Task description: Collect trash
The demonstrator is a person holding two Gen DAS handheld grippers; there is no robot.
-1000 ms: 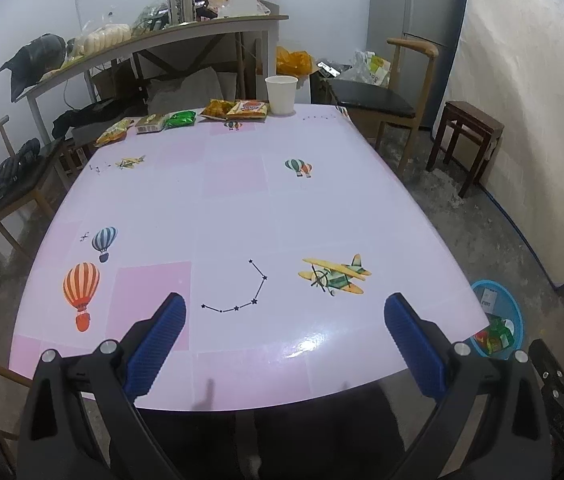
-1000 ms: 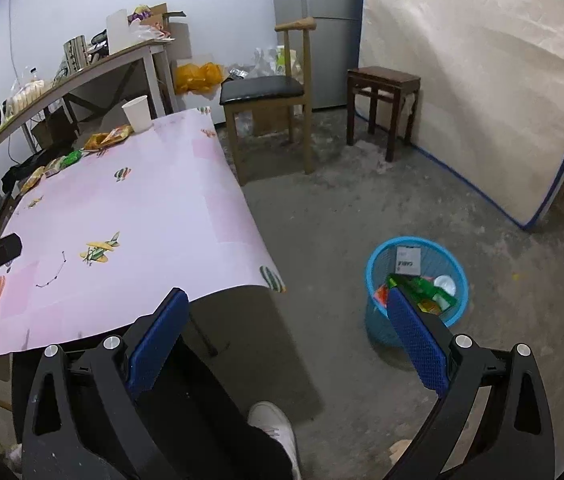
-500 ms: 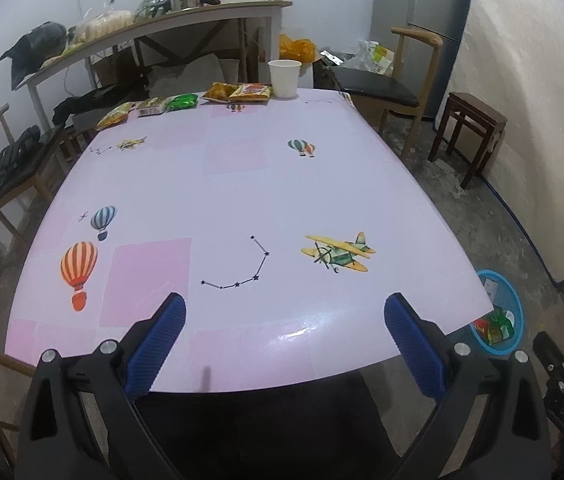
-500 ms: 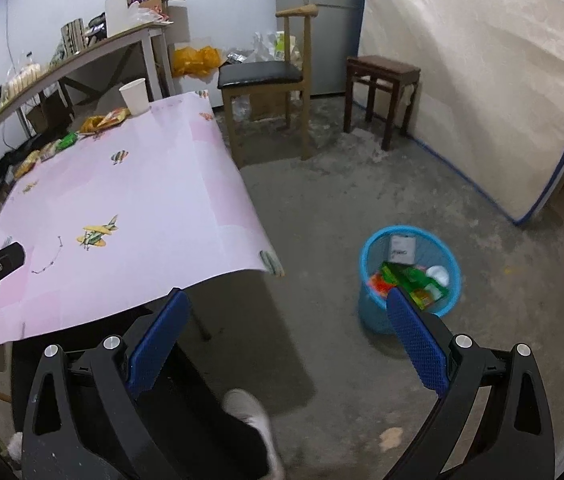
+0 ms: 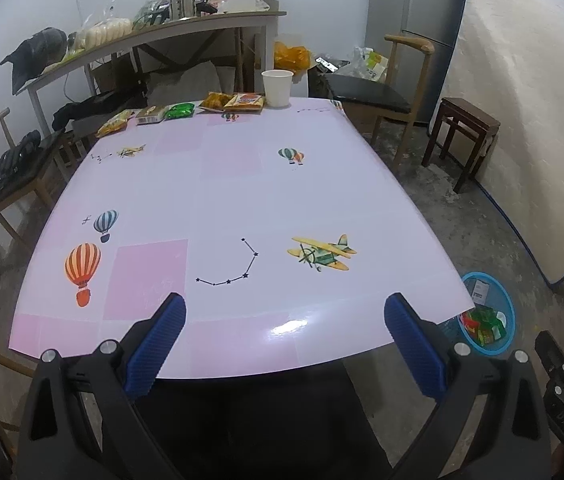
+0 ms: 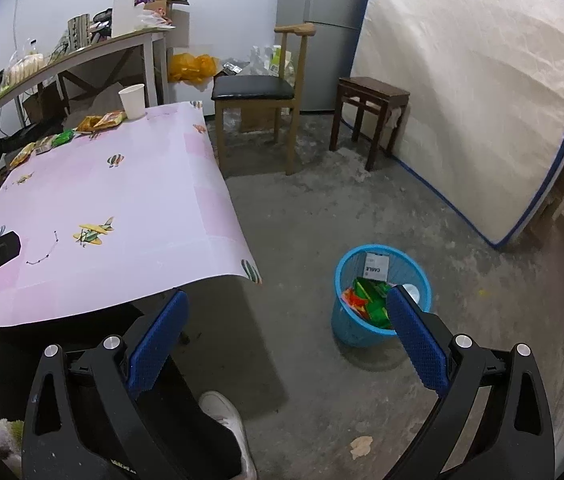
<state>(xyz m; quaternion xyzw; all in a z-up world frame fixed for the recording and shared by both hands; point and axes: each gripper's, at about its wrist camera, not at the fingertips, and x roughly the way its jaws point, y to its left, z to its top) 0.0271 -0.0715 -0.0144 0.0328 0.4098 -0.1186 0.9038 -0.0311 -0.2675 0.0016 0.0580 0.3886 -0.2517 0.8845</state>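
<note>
Both the left gripper (image 5: 284, 328) and right gripper (image 6: 288, 326) hold empty jaws wide; snack wrappers (image 5: 180, 111) line the table's (image 5: 222, 184) far edge.

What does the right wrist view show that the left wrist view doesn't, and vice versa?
Right wrist only: the whole blue bin standing on the floor, a white shoe, and the open right gripper above the floor.

Left wrist only: the wooden chair on the table's left side, the orange-striped balloon print, and the open left gripper over the table's near edge.

Both: the pink table, the snack wrappers and white paper cup along its far edge, and the dark stool.
</note>
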